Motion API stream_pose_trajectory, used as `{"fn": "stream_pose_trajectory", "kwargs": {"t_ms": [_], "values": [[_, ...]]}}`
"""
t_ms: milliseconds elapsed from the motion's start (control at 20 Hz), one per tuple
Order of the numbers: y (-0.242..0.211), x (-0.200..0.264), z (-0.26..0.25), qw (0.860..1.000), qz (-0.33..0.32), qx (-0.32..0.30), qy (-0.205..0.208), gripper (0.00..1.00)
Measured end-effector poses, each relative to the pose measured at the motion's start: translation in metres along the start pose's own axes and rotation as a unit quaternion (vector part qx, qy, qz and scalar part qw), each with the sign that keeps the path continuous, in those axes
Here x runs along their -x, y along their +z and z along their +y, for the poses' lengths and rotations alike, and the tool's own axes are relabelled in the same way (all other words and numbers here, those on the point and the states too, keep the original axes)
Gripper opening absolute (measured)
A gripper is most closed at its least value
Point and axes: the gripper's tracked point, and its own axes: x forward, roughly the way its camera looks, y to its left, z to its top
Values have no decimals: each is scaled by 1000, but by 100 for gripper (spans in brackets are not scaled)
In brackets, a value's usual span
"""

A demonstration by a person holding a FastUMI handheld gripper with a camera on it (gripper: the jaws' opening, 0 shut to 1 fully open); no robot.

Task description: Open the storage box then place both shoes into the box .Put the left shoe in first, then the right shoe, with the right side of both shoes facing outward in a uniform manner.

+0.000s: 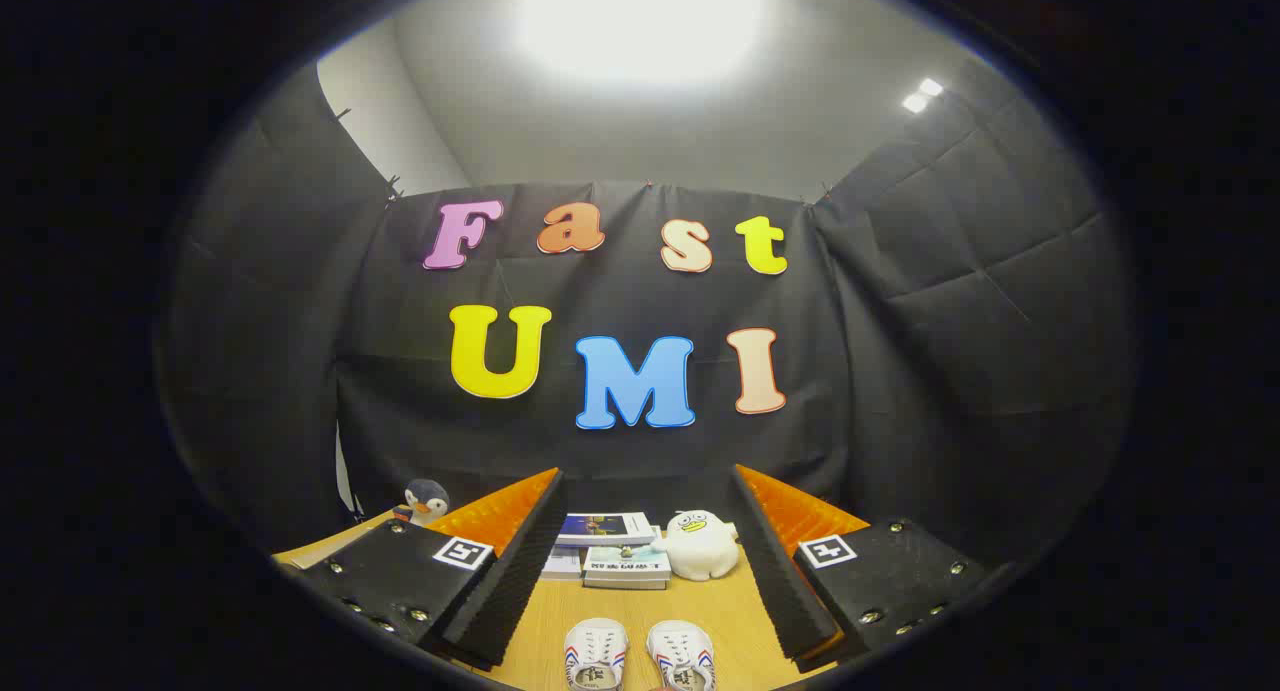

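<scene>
Gripper [648, 561] spread wide and empty — two shoes [640, 656] lie side by side near, between its fingers, toes pointing far.

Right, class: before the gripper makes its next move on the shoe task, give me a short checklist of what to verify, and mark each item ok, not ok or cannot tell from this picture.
1. Gripper open and holding nothing: ok, its fingers stand wide apart.
2. Both shoes located: ok, a white pair lies side by side on the wooden table, between the fingers and near their base.
3. Which shoe is the left one: cannot tell from this angle.
4. Storage box found and opened: cannot tell.
5. Clutter kept apart from the shoes: ok, the stack of books and the white plush toy sit beyond them, not touching.
</scene>
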Motion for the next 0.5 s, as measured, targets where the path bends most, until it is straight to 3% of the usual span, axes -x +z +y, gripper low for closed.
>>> {"fn": "stream_pose_trajectory", "kwargs": {"t_ms": [500], "values": [[-1, -12, 19, 999, 4, 25, 39, 96]]}}
